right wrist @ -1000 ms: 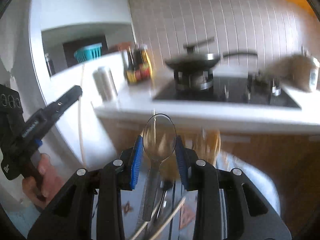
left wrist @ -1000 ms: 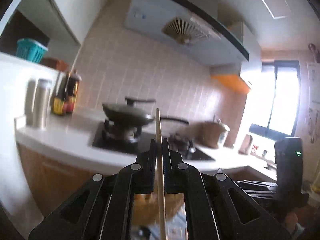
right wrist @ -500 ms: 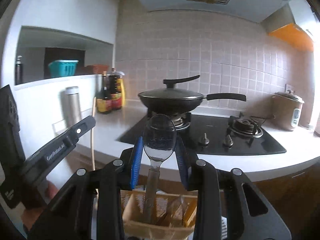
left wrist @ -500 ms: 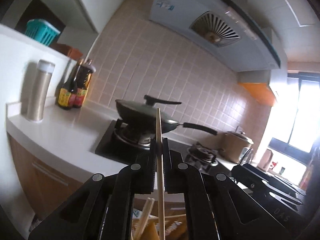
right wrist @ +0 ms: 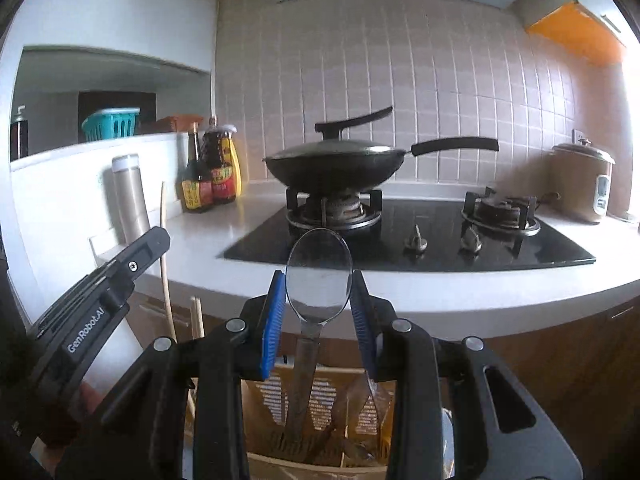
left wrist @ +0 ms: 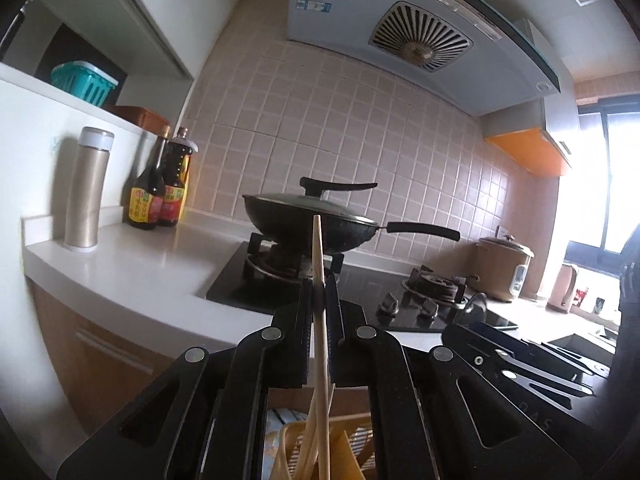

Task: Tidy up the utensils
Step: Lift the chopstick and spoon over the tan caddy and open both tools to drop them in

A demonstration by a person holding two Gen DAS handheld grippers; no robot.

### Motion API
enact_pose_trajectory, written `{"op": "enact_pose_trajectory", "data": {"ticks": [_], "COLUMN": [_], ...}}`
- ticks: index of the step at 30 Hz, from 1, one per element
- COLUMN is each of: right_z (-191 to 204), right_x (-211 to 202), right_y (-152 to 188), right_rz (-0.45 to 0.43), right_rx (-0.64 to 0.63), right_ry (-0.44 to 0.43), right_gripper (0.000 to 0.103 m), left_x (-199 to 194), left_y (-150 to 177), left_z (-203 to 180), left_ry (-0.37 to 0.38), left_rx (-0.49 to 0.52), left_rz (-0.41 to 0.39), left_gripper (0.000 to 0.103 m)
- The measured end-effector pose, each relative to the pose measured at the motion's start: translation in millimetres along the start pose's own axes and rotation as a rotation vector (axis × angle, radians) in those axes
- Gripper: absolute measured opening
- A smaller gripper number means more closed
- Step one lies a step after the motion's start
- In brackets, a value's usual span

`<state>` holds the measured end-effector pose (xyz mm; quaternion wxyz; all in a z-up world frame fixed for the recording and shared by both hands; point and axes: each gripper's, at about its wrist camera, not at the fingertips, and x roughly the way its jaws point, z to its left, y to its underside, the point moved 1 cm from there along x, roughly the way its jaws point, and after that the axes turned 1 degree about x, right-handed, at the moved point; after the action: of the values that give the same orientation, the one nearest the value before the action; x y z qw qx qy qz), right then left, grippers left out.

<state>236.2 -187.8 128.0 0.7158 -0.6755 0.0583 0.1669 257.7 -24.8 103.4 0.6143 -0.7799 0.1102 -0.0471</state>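
My left tool (left wrist: 319,300) is closed tight on a single wooden chopstick (left wrist: 320,320), which stands nearly upright between the pads, its top end rising above the fingertips and its lower end running down into the yellow slotted utensil holder (left wrist: 352,452) below, where another pale chopstick (left wrist: 306,444) leans; my right tool (right wrist: 319,292) has its blue pads (right wrist: 273,320) pressed against both edges of a metal spoon (right wrist: 319,276), bowl up and facing me, handle hanging straight down into the tan perforated utensil holder (right wrist: 320,408) beneath it, where I can make out other utensils but not which they are; in the right wrist view my left tool (right wrist: 152,244) shows at the left with its chopstick (right wrist: 165,264) upright, and a second stick (right wrist: 197,316) stands just beside it; the holder sits in front of and below the near edge of the white counter (right wrist: 248,220); on that counter, a black hob (right wrist: 400,236) carries a lidded black wok (right wrist: 336,164) on its left burner; near the counter's left end stand a metal flask (right wrist: 130,196) and two dark sauce bottles (right wrist: 208,176) against the back wall; a tan rice cooker (right wrist: 580,180) sits toward the right end; a teal basket (right wrist: 110,124) rests on the ledge above the left end.
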Motion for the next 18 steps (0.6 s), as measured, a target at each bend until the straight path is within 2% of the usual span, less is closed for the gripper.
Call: {"op": "enact_pose_trajectory", "data": {"ticks": [4,8,13,15,18], "right_z": [1.4,0.3,-1.5,-0.7,-1.5], "right_x": [-2.1,-18.1,-41.1,-47.9,-59.3], "right_y": [0.9,-2.5,-4.7,-4.3,-2.7], "right_rz": [0.04,0.058,0.079,0.09,0.117], "right_rx": [-0.003,0.007,0.017,0.01,0.014], "right_ry": [-0.023,-0.039,-0.041,-0.036,-0.025], "right_gripper": [0.03,0.03,0.03,0.031,0.031], "left_x": [-3.7,-19.3,-42.3,-49.8,-60.3], "left_y": [-0.9,-8.3,-20.2,-21.8,-23.8], "left_z": [6.3,8.7,8.4,7.4,6.1], "left_ry": [0.04,0.041,0.048,0.054,0.062], "left_rx": [-0.026,-0.008,0.003,0.006,0.008], "left_rz": [0.05,0.063,0.071,0.078,0.098], "left_gripper": [0.007,0.022,0.022,0.026,0.026]}}
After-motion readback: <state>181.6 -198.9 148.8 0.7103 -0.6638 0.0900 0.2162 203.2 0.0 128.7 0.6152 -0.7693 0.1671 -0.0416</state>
